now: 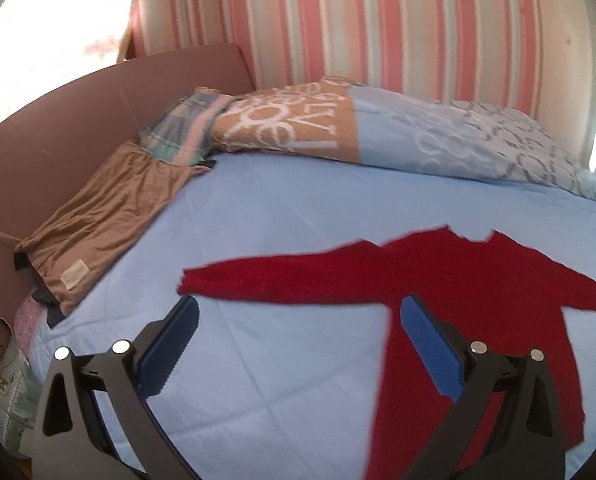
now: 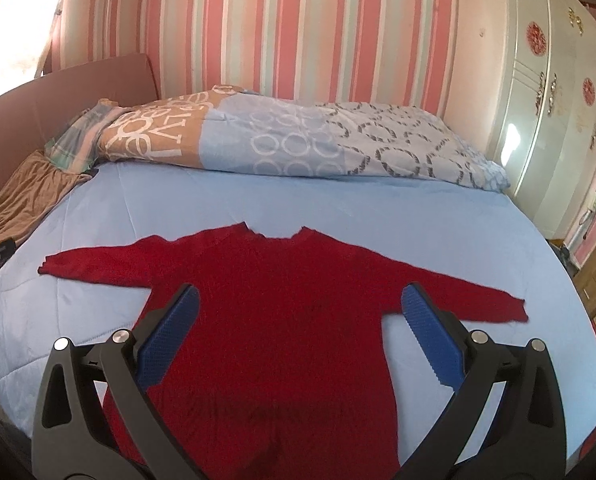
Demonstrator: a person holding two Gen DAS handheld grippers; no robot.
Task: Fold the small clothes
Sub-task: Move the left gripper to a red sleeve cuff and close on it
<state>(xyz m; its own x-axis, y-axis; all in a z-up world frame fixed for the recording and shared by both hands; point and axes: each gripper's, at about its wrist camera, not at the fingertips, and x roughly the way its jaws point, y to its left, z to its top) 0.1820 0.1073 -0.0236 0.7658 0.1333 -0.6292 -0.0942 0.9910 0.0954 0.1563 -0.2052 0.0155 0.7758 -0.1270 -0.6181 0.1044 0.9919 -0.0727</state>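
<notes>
Above the red sweater [image 2: 274,320], the right gripper [image 2: 298,340] hovers with its blue pads spread wide and empty, framing the sweater's body. Left of that body, the left gripper [image 1: 298,344] is likewise spread and holds nothing, just below the sweater's left sleeve. Sleeves out, the sweater lies flat on the light blue bedsheet [image 2: 338,208]. Beyond its collar sits a folded patterned duvet [image 2: 290,140]; far left of it lies a brown garment [image 1: 98,216].

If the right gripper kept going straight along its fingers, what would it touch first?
Most likely the red sweater: the open right gripper points at its chest, spread flat on the light blue bedspread. Nothing shows in between, though depth is hard to judge.
</notes>
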